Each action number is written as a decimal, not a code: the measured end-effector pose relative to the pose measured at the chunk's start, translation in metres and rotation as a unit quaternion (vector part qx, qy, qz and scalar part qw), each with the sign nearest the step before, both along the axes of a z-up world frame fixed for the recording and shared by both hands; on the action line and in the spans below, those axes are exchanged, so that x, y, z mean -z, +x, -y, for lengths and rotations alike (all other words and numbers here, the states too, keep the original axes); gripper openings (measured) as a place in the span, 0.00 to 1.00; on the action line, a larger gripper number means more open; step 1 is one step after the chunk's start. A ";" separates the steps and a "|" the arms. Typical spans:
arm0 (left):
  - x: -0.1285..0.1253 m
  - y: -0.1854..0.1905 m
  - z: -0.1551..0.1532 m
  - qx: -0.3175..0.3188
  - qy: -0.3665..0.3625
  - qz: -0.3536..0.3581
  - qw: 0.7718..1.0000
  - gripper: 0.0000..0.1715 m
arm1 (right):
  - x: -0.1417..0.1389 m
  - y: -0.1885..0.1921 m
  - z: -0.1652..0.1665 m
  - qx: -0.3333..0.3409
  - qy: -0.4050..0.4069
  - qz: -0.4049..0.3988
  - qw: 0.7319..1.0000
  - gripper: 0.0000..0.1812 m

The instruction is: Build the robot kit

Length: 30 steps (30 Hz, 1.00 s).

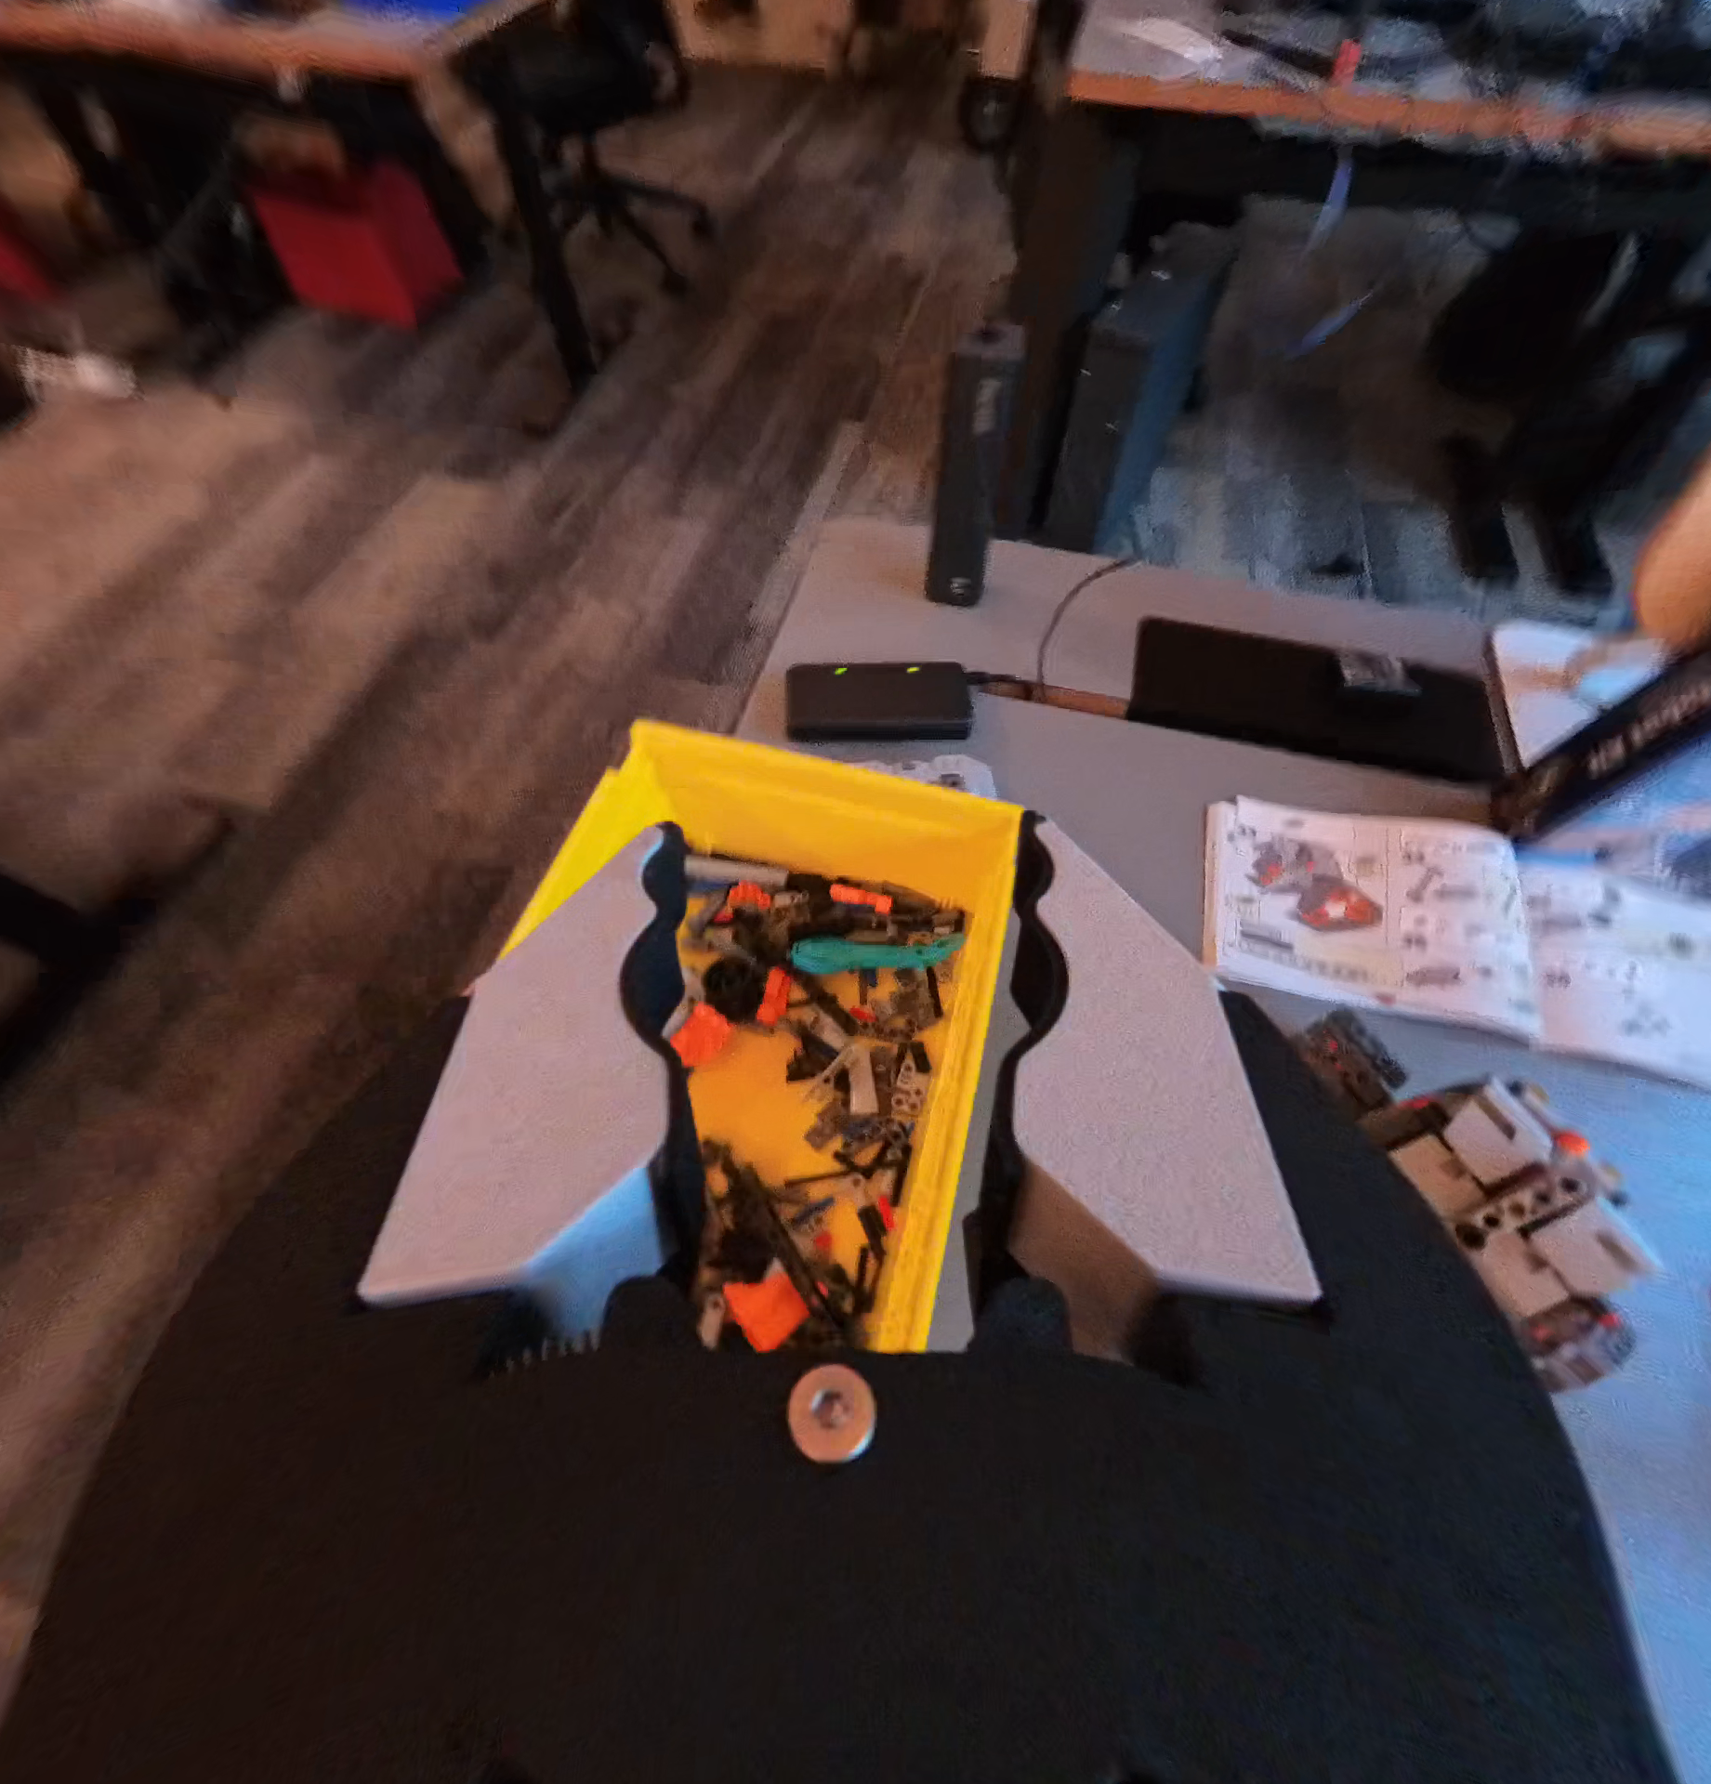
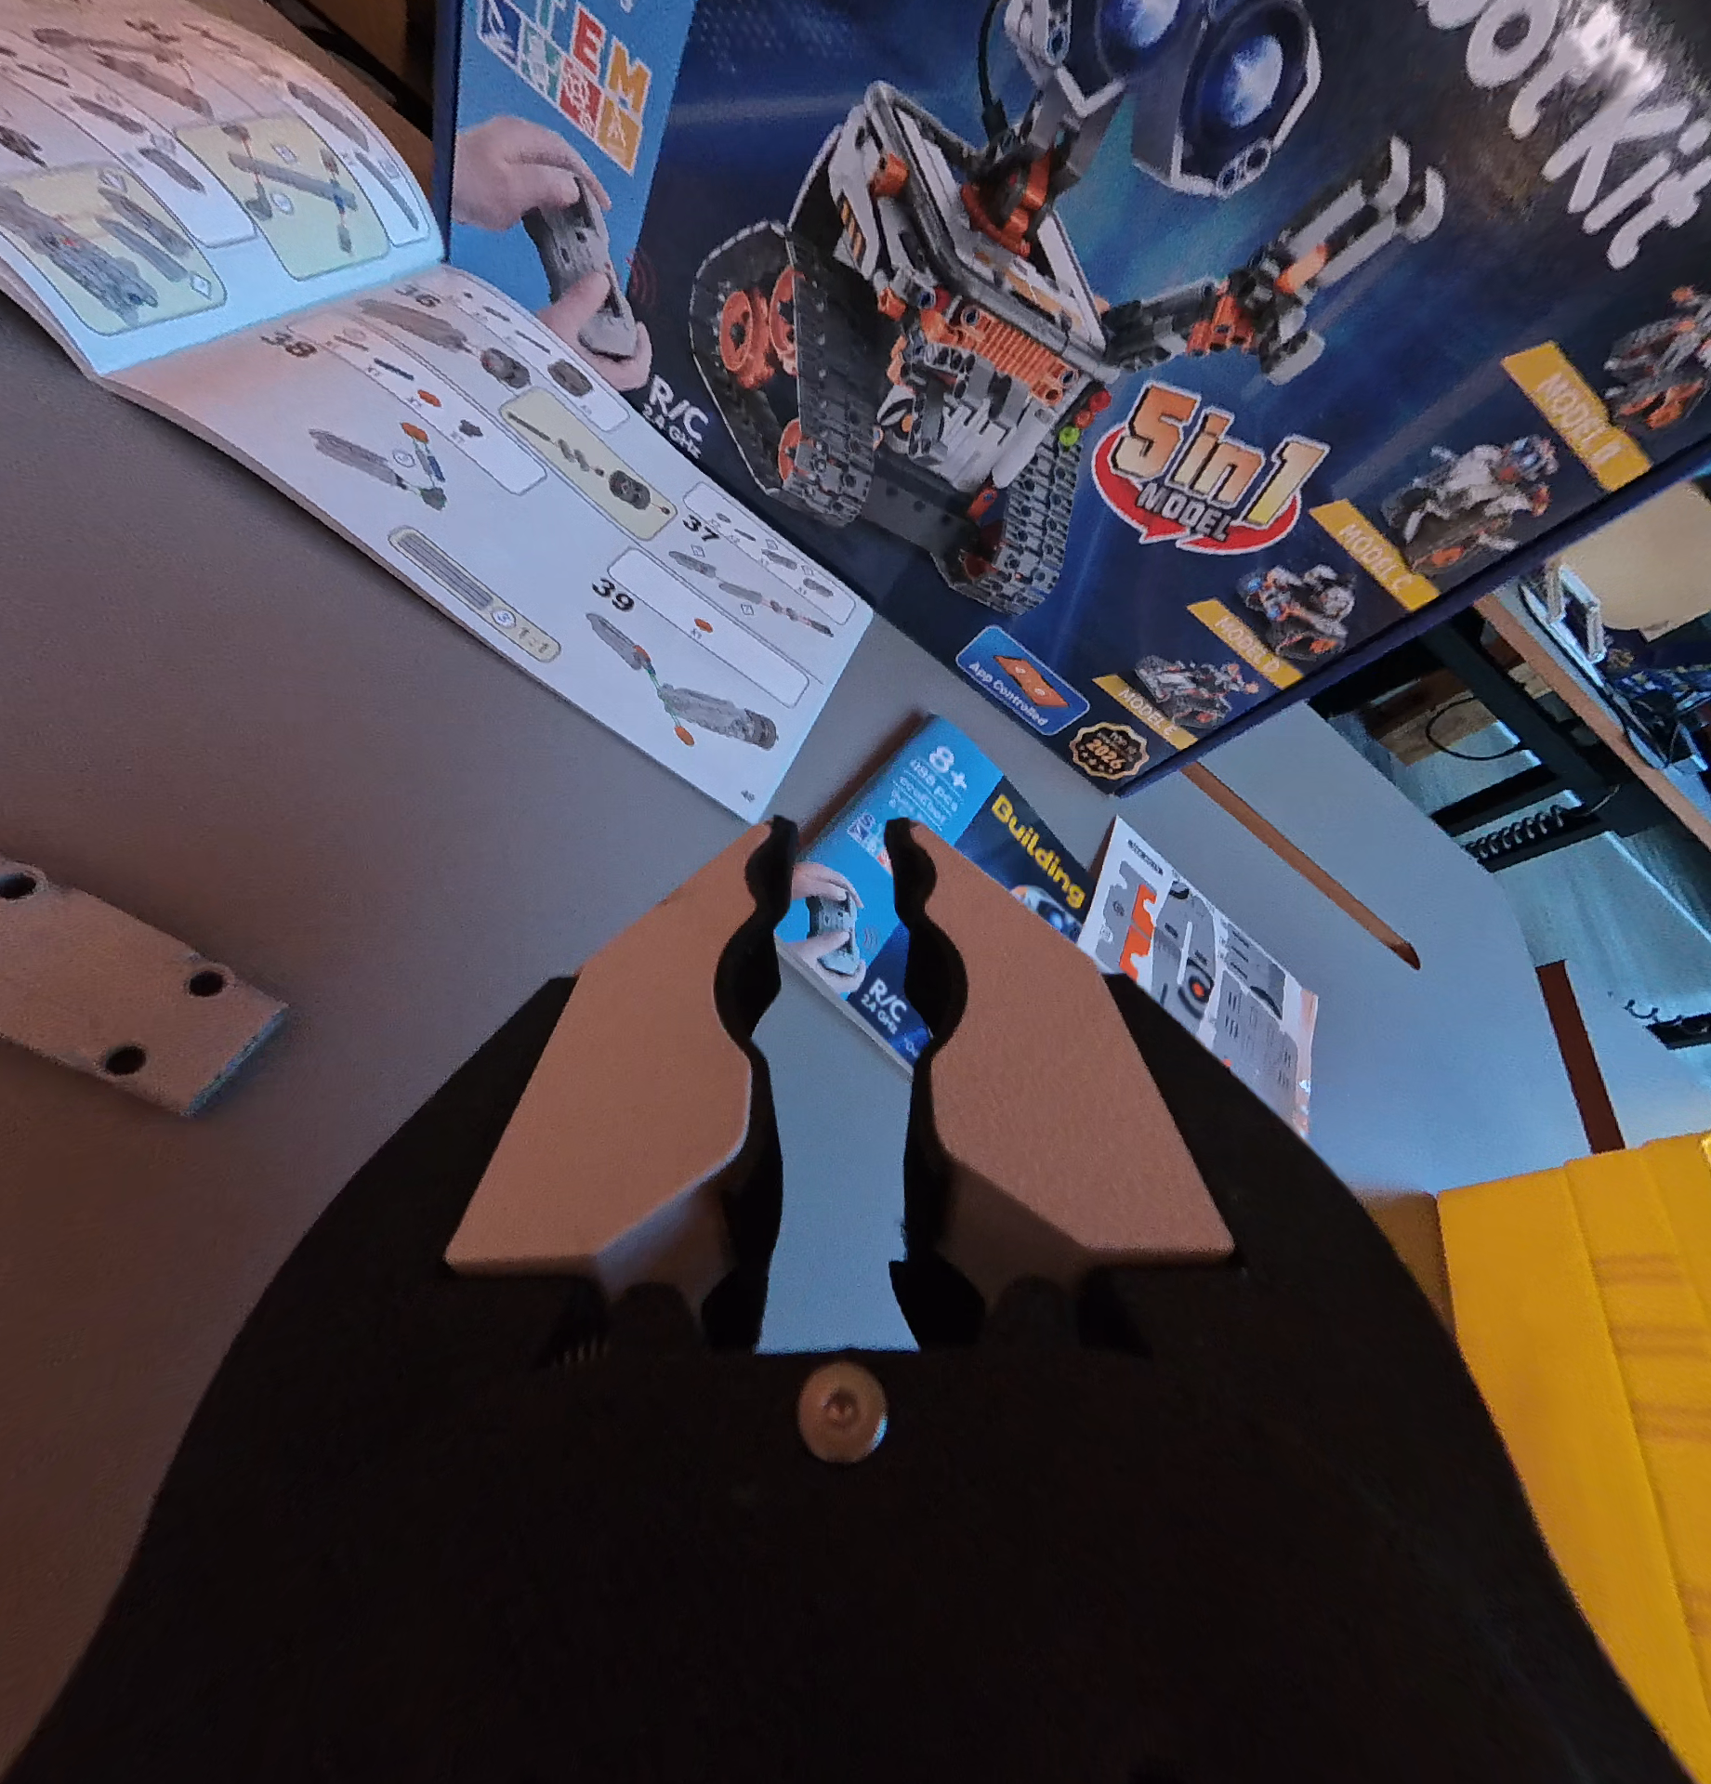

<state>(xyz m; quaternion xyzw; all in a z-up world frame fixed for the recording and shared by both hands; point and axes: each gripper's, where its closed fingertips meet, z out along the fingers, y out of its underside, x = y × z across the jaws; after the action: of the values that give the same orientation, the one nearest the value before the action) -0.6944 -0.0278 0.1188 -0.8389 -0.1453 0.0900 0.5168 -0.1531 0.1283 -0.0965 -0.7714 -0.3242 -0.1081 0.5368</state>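
Observation:
My left gripper [image 1: 851, 835] is open, its grey fingers [image 1: 542, 1062] spread wide just above a yellow bin [image 1: 832, 796]. The bin holds several small black, grey and orange building parts [image 1: 822, 1043] and a teal piece [image 1: 870, 954]. The left finger covers the bin's left wall; the right finger runs along its right wall. My right gripper [image 2: 840, 835] is empty, its jaws a narrow gap apart, low over the grey table [image 2: 301, 772]. It points at a small blue booklet [image 2: 967, 869]. A grey beam with holes [image 2: 108, 985] lies to its left.
A large kit box [image 2: 1122, 290] stands tilted behind an open instruction booklet [image 2: 446, 434]; a hand [image 1: 1701, 541] is at the box's top. A part-built grey model [image 1: 1508, 1197], a black power bank [image 1: 875, 700], a black cylinder [image 1: 967, 473], a printed sheet [image 2: 1208, 956]. The table edge and floor lie left of the bin. Spacing between my two grippers at the tips: around 60 cm.

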 end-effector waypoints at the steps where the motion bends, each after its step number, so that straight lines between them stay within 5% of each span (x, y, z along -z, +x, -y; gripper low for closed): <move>1: 0.008 -0.012 0.010 -0.029 0.017 0.037 0.999 0.39 | 0.002 0.003 -0.001 0.003 -0.005 -0.005 1.000 0.11; 3: 0.020 -0.016 0.017 -0.040 0.099 0.114 0.988 0.34 | 0.006 0.009 -0.006 0.011 -0.017 -0.025 0.999 0.11; 6: 0.006 -0.010 0.005 0.031 0.186 0.206 0.960 0.29 | 0.008 0.019 -0.017 0.022 -0.033 -0.054 0.998 0.12; 10: -0.020 -0.013 0.004 0.038 0.219 0.162 0.961 0.27 | -0.001 0.023 -0.030 0.002 -0.007 -0.075 0.997 0.14; 14: -0.064 0.021 0.003 0.090 0.308 0.125 0.939 0.22 | 0.002 0.000 -0.028 -0.055 -0.018 -0.124 0.991 0.15; 25: -0.056 0.059 -0.022 0.114 0.243 0.080 0.960 0.27 | -0.013 -0.056 0.004 -0.169 -0.046 -0.185 0.967 0.16; 30: -0.056 0.067 -0.035 0.124 0.260 0.107 0.952 0.29 | -0.041 -0.041 0.006 -0.161 0.014 -0.114 0.980 0.16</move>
<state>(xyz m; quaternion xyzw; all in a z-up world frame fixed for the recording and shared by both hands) -0.6276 0.0068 0.1749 -0.6919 -0.1127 -0.1064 0.7051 -0.1944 0.1220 -0.0556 -0.7085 -0.3795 0.0643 0.5915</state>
